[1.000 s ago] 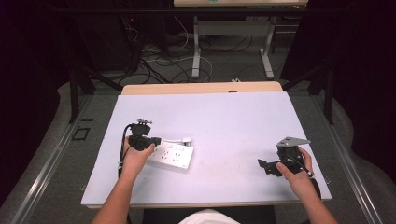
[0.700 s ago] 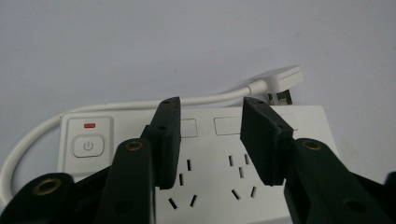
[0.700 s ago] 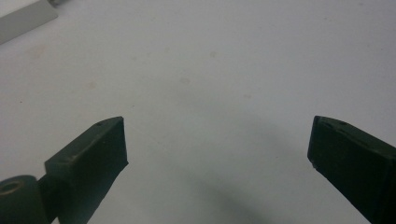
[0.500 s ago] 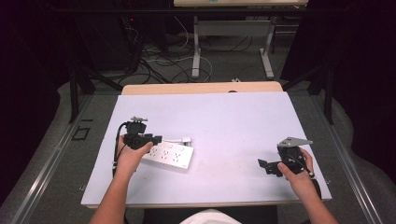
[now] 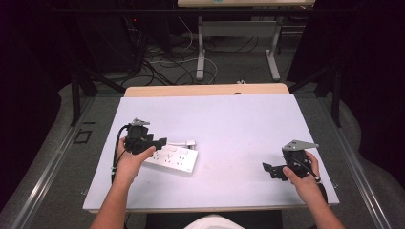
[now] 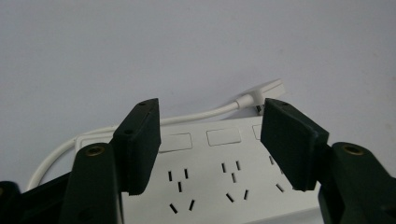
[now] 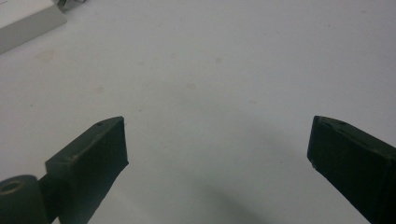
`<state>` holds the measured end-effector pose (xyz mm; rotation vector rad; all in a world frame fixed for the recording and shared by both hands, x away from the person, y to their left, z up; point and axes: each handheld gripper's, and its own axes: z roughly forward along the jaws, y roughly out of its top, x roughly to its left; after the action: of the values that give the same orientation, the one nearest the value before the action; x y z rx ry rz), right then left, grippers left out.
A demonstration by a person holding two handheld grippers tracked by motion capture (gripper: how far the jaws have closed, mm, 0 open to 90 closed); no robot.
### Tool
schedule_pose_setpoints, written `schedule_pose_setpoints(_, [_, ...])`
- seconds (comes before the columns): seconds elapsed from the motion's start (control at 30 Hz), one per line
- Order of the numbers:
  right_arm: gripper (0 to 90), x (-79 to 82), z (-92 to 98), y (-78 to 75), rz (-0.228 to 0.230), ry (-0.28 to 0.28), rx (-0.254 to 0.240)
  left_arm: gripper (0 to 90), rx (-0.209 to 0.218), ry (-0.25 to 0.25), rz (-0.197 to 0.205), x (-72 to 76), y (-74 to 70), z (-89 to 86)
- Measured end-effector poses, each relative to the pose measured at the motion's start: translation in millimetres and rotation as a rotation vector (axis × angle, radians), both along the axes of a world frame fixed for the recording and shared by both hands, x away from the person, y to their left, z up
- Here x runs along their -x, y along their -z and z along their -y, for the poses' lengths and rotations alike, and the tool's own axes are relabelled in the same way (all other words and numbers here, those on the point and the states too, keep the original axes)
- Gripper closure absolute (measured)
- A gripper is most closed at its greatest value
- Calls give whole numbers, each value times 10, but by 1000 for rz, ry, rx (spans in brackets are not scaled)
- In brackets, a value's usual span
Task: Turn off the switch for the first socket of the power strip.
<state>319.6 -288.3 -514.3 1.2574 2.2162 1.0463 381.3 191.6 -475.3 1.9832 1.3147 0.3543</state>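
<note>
In the high view, a white power strip (image 5: pixel 173 159) is seen lying flat on the pale worktop (image 5: pixel 239 124), toward its left half and slightly slanted. A short white cord (image 5: pixel 177 142) is seen running along its far side to a flat white plug (image 5: pixel 191 142) that rests on the worktop just beside the strip's far edge. The left gripper (image 5: pixel 160 141) is held by the left hand (image 5: pixel 130 160) at the strip's left end, with its jaws pointed toward the strip. The right gripper (image 5: pixel 267 169) is held by the right hand (image 5: pixel 301 177) near the worktop's right front corner, well apart from the strip, with a grey three-cornered plate (image 5: pixel 298 145) seen on top of it. Beyond the worktop, a floor with loose cables (image 5: pixel 157 67) and the legs of another table (image 5: pixel 200 47) can be made out.

In the left gripper view, the power strip (image 6: pixel 224 172) is seen lying just under and beyond the left gripper (image 6: pixel 210 140). The jaws are parted and have just been opening; the strip's outlets and two of its switches are framed in the gap, and the pads are not pressed on it. The cord (image 6: pixel 196 116) is seen curving along the strip's far side to the plug (image 6: pixel 264 91).

In the right gripper view, the right gripper (image 7: pixel 217 154) is seen with its jaws spread wide over bare worktop (image 7: pixel 210 70), and nothing is held between them. A corner of the power strip (image 7: pixel 28 21) is visible at the top left, far from the jaws.
</note>
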Motion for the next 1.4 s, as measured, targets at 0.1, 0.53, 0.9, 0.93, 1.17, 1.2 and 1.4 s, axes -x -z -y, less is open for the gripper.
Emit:
schedule_pose_setpoints(0.1, [45,5,-8,3,-3,-1,-5,339,13,-11,-9,13,-12,0])
schedule_pose_setpoints(0.53, [44,17,0,-8,1,11,-5,1,-27,-5,15,98,-177,100])
schedule_pose_setpoints(0.9, [44,23,46,-25,7,24,-19,1,25,-1,18,194,-254,37])
schedule_pose_setpoints(0.93, [44,24,49,-27,8,24,-20,1,28,-3,20,207,-259,25])
schedule_pose_setpoints(1.17, [44,25,75,-38,11,36,-24,1,42,-12,52,339,-309,-124])
schedule_pose_setpoints(1.2, [44,30,79,-44,11,42,-26,2,43,-16,60,359,-317,-156])
schedule_pose_setpoints(1.4, [44,32,120,-67,15,54,-37,5,61,-54,89,501,-361,-357])
